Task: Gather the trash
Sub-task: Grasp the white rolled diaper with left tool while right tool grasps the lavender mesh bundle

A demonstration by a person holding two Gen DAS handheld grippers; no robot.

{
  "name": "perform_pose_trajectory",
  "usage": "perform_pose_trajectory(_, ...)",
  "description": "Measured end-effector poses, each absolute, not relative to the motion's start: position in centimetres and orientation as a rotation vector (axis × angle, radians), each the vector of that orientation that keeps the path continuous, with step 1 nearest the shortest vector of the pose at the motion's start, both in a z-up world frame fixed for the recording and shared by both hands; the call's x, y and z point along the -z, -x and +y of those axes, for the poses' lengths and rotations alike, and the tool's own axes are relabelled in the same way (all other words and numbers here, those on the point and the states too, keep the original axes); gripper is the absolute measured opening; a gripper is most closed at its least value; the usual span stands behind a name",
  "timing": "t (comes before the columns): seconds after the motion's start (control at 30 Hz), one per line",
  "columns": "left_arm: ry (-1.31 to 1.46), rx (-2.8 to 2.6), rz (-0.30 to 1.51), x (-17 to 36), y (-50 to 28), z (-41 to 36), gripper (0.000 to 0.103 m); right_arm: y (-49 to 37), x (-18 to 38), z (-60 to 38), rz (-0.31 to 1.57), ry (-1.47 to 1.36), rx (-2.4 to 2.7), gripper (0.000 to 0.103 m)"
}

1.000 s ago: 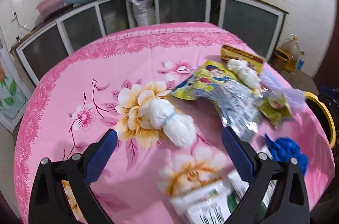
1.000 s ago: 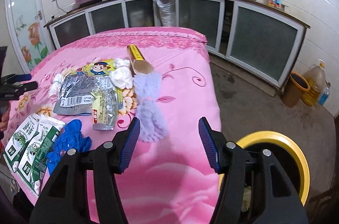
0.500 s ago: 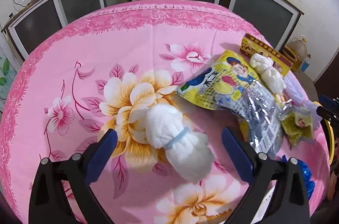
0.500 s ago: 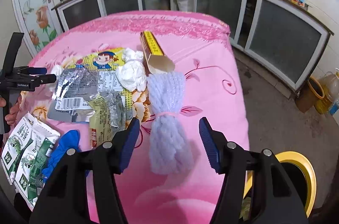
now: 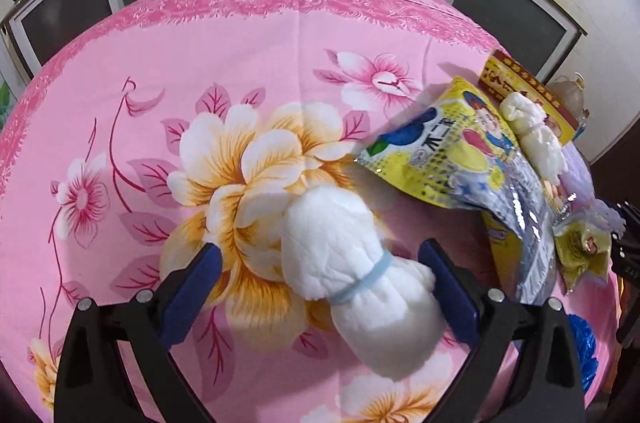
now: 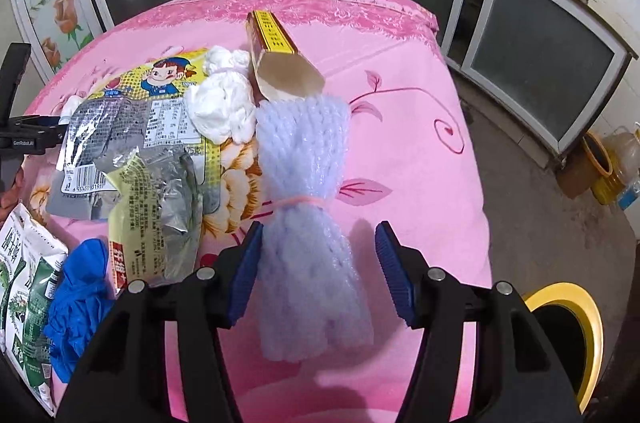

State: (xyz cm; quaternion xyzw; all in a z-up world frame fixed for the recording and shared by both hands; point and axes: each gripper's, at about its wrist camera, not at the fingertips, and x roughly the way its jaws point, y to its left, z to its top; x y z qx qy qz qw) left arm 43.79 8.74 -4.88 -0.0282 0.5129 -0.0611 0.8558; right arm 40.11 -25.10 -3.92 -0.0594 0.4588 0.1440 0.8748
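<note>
- The left gripper (image 5: 320,281) has its jaws spread wide, holding nothing; both blue pads stand clear of the white foam bundle (image 5: 352,279) that lies between them on the bench (image 5: 248,71).
- That white bundle, tied at its waist with a pale blue band, lies slantwise: its narrow tied part sits between the jaws, nearer the right pad, and its fat end reaches out past the tips onto the printed yellow flower.
- The right gripper (image 6: 318,273) is about half open and grips nothing; the lilac foam bundle (image 6: 308,207) lies between its jaws.
- The lilac bundle, cinched with a pink band, runs lengthwise along the jaws. Its near half sits just beside the left pad, possibly touching, with a clear gap to the right pad.
- Beyond it lie a second white bundle (image 6: 224,107) and a long yellow box (image 6: 276,39), touching one another.
- To the left lie a yellow snack wrapper (image 6: 132,127), a small foil packet (image 6: 160,207) and a blue glove (image 6: 76,299).
- A yellow-rimmed bin (image 6: 576,335) stands on the floor off the bench's right edge.
</note>
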Motion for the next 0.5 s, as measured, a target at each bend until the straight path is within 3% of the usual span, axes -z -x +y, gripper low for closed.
perform_pose_trajectory(0.13, 0.019, 0.115, 1.066, 5.0, -44.1, 8.2, 0.087, -40.3, 4.5, -24.6, 0.971, 0.150, -0.296, 0.048)
perform_pose_trajectory(0.2, 0.006, 0.109, 1.059, 4.8, -44.1, 8.1, 0.067, -40.4, 4.5, -24.5, 0.971, 0.151, -0.292, 0.035)
perform_pose_trajectory(0.27, -0.012, 0.118, 1.047, 4.4, -44.1, 7.8, 0.055, -40.4, 4.3, -24.5, 0.969, 0.152, -0.282, 0.030)
perform_pose_trajectory(0.5, 0.019, 0.113, 0.979, 1.8, -42.6, 8.8, 0.050, -38.9, 2.4, -25.1, 0.931, 0.102, -0.291, 0.025)
